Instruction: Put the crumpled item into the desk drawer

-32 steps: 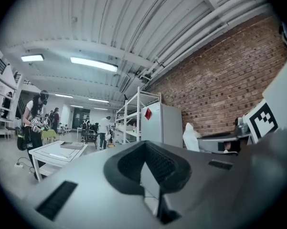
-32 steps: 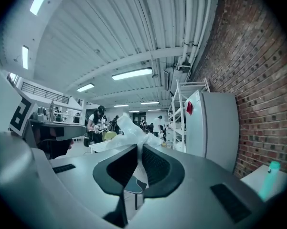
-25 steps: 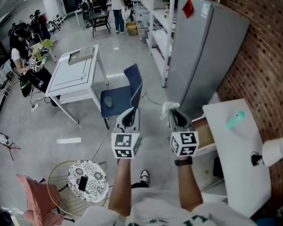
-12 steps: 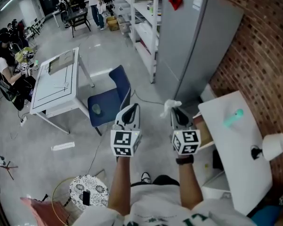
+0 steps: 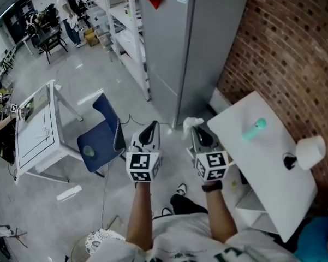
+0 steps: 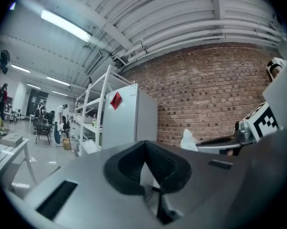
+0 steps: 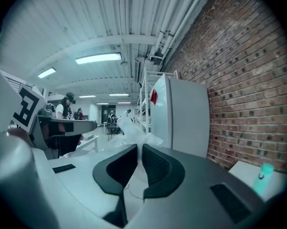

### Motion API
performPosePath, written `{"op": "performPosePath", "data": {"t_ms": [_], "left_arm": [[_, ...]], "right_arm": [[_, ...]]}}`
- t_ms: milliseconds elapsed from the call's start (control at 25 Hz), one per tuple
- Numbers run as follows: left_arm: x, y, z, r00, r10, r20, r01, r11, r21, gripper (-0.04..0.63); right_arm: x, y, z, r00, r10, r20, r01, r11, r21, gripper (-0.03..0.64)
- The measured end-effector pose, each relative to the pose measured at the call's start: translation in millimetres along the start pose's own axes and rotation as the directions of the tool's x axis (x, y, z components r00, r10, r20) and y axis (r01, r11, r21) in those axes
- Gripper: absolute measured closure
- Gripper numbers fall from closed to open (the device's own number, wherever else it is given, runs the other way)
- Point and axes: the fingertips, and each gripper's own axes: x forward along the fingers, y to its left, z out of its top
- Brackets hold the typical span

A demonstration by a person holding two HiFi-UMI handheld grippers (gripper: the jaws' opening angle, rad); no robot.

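We swing closer to the white desk (image 5: 262,162) at frame right, right gripper (image 5: 195,129) still clenched on the crumpled item (image 5: 190,123) at centre, left gripper (image 5: 151,130) closed and empty, so the drawer looks to be next.

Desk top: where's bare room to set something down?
Desk: the wide strip along its open edge, from the teal bottle down to the near corner, is bare. Crowded by the brick wall: black object and white roll sit side by side.
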Motion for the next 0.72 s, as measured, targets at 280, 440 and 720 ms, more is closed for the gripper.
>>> {"op": "performPosePath", "data": {"t_ms": [280,440,720], "left_arm": [[104.3,-44.6,10.8,0.989,-0.149,-0.003,0.149,0.989,0.006,0.597],[143.0,-76.2,5.2,0.971,-0.238,-0.016,0.238,0.971,0.015,0.597],[192.9,-137.1,-12.4,0.902,-0.43,-0.047,0.431,0.902,0.02,0.597]], "right_arm": [[25.4,-94.1,9.2,0.991,-0.129,0.035,0.127,0.99,0.055,0.588],[20.4,-126.8,-1.5,0.981,-0.193,0.019,0.191,0.979,0.069,0.588],[0.9,-176.2,-26.6,0.937,-0.348,-0.028,0.349,0.931,0.107,0.588]]}}
